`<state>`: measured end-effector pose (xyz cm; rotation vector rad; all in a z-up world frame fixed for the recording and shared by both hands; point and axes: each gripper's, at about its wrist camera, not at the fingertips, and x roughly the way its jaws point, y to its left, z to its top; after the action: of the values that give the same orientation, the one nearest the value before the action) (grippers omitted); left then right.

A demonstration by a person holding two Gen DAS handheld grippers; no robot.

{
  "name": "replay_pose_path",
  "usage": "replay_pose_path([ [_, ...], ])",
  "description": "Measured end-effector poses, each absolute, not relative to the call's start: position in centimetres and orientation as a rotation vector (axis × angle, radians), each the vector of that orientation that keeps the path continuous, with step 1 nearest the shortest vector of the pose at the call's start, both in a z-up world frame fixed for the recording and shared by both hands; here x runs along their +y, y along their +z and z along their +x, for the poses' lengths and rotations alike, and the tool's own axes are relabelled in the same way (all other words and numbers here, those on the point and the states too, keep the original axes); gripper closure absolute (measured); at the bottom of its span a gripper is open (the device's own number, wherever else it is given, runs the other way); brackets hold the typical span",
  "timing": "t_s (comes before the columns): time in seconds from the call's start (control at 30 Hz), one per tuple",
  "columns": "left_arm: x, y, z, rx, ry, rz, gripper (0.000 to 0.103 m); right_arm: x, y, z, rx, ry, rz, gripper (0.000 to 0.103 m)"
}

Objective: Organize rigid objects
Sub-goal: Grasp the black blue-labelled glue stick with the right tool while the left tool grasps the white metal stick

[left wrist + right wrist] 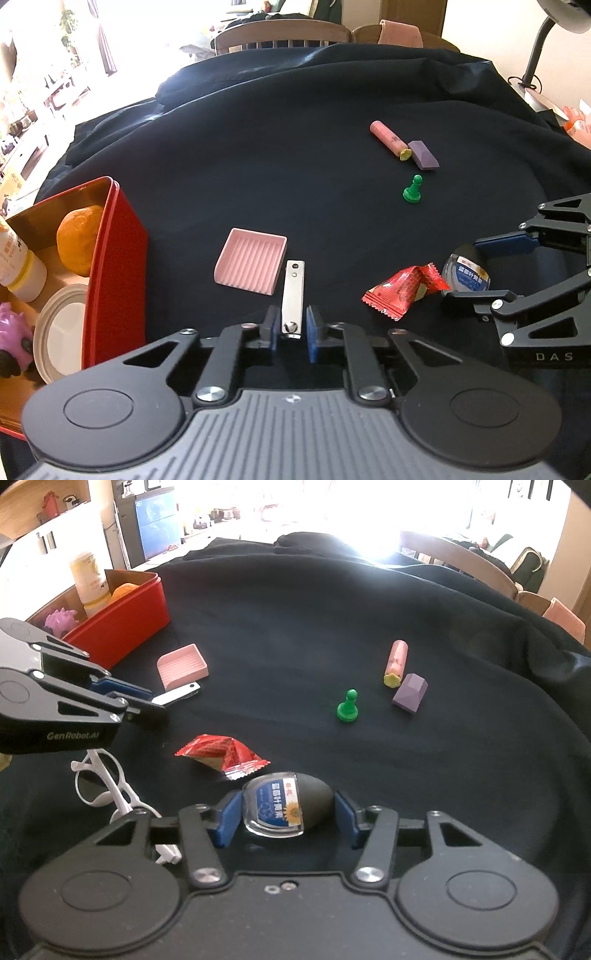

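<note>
My left gripper (291, 330) has its blue pads around the near end of a silver nail clipper (293, 295) that lies on the black cloth, and looks nearly closed on it. It also shows in the right wrist view (177, 695). My right gripper (282, 818) is open with a small ink bottle (280, 806) lying between its pads; the bottle also shows in the left wrist view (466, 273). A red box (110, 266) stands at the left holding an orange (79, 240), a bottle (18, 269), a white lid and a purple toy.
On the cloth lie a pink ridged tray (253, 260), a red snack packet (400, 290), a green pawn (413, 189), a pink tube (389, 139) and a purple block (424, 155). White glasses (99, 786) lie near my right gripper. Chairs stand beyond the table.
</note>
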<state>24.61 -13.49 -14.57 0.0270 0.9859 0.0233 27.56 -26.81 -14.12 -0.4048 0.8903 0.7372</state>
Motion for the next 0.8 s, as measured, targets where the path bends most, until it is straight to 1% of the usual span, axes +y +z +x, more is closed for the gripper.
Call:
replay_pose_path([
  [0.03, -13.5, -14.6, 24.6, 0.985, 0.023, 0.033, 0.092, -26.8, -14.1, 27.5, 0.888, 0.733, -0.406, 0.05],
  [0.37, -13.4, -13.6, 23.8, 0.966, 0.019, 0.013, 0.092, -28.1, -13.4, 26.6, 0.906, 0.681, -0.357, 0.05],
  [0.8, -12.4, -10.9, 21.8, 0.932, 0.003, -0.05, 0.092, -30.2, -9.7, 23.8, 0.883, 0.672, -0.24, 0.05],
])
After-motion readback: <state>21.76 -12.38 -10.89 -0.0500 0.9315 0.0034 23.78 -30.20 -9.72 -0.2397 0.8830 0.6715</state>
